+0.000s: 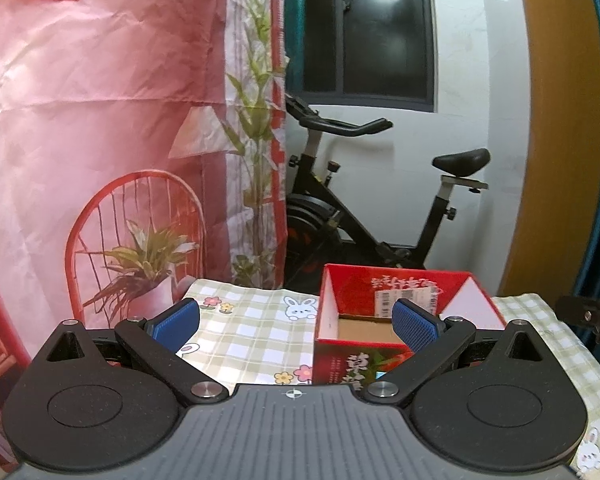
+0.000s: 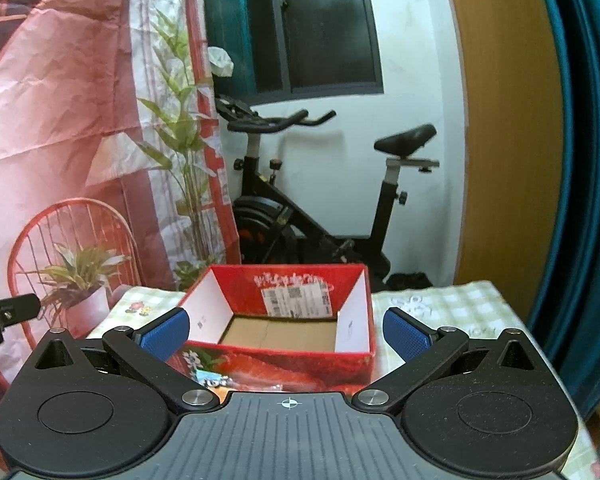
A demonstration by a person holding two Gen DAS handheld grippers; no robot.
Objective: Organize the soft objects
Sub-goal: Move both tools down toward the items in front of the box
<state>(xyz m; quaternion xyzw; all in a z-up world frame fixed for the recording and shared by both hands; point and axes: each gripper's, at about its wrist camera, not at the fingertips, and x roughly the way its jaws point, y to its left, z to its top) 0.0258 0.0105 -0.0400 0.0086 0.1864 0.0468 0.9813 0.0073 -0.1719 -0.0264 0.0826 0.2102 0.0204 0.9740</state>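
A red cardboard box [image 1: 384,292] with white inner flaps and a brown floor stands open on the checked tablecloth [image 1: 252,320]. Nothing shows on the part of its floor that I can see. My left gripper [image 1: 296,322] is open, level with the box's left front corner, its right pad in front of the box. In the right wrist view the same box [image 2: 296,292] sits straight ahead, and my right gripper [image 2: 286,334] is open just short of its near wall. No soft object is visible in either view.
An exercise bike [image 1: 364,208] stands behind the table by the white wall. A pink printed backdrop [image 1: 100,120] hangs to the left. A wooden panel [image 2: 508,120] and a teal curtain [image 2: 580,160] lie to the right. The other gripper's tip [image 2: 8,312] shows at the left edge.
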